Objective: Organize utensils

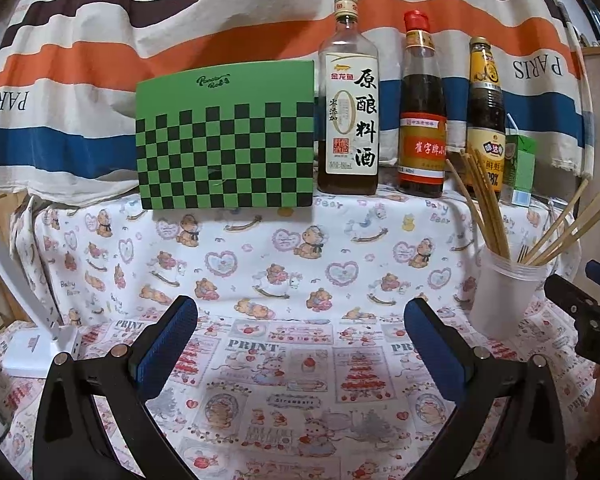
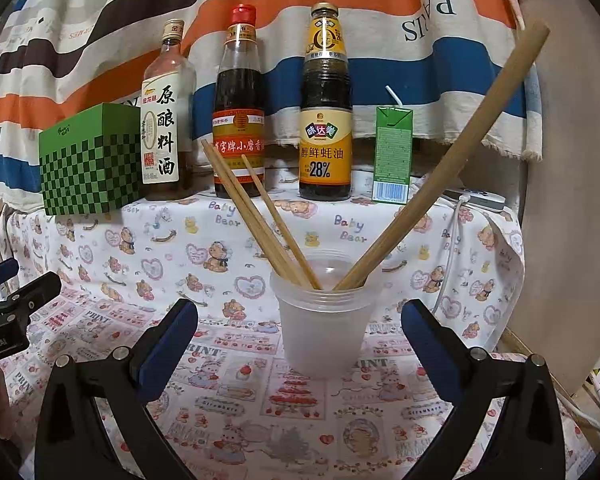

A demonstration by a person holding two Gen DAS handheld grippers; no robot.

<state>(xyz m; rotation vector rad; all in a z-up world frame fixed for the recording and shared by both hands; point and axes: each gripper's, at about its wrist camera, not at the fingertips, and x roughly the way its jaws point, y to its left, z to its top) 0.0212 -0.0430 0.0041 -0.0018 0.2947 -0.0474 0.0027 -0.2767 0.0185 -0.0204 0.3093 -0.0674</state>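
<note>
Flanking cup (image 2: 323,322): bottles (image 2: 325,100), carton (image 2: 393,154)

Left gripper (image 1: 300,336) spread wide, chopsticks (image 1: 488,208) in cup (image 1: 504,300)

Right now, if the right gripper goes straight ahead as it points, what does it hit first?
Likely the translucent cup holding chopsticks. It sits dead ahead, centred between the open right gripper fingers, standing on the tablecloth. Depth is hard to judge.

Both tongs look the same: left tongs (image 1: 300,322) and right tongs (image 2: 298,326) have black frames, blue textured pads, silver round screws.
</note>
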